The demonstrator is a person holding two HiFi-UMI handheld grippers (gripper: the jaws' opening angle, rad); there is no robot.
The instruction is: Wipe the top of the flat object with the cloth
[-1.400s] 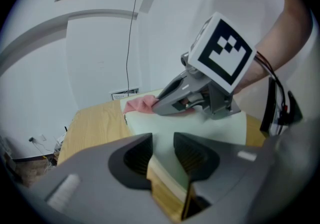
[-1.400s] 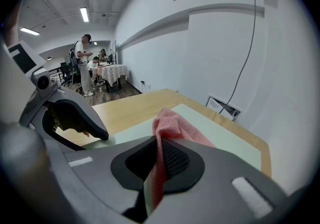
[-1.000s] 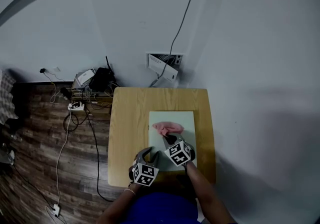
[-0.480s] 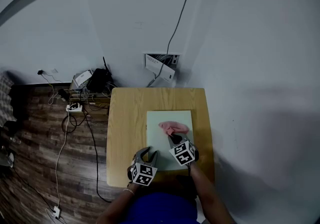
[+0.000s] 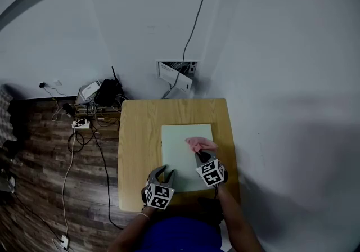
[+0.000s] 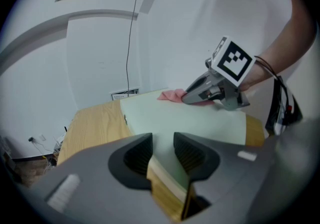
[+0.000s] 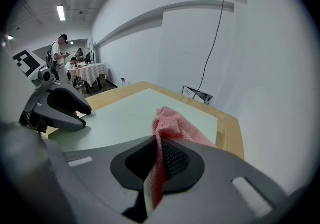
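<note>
A pale green flat board (image 5: pixel 179 147) lies on a small wooden table (image 5: pixel 138 144). My right gripper (image 5: pixel 203 157) is shut on a pink cloth (image 5: pixel 199 144), which rests on the board near its right edge. In the right gripper view the cloth (image 7: pixel 172 127) is pinched between the jaws (image 7: pixel 160 160) and spills onto the board (image 7: pixel 130 115). My left gripper (image 5: pixel 163 175) is at the board's near left corner. In the left gripper view its jaws (image 6: pixel 162 150) are closed on the board's edge (image 6: pixel 165 173); the right gripper (image 6: pixel 187 99) and cloth (image 6: pixel 171 96) show beyond.
Cables, a power strip and black boxes (image 5: pixel 93 104) lie on the wood floor left of the table. A white wall panel (image 5: pixel 175 73) with a hanging cable is behind the table. People stand by a distant table (image 7: pixel 62 55).
My right gripper has slid the pink cloth to the right across the board, toward its right edge. The left gripper has stayed at the near corner.
</note>
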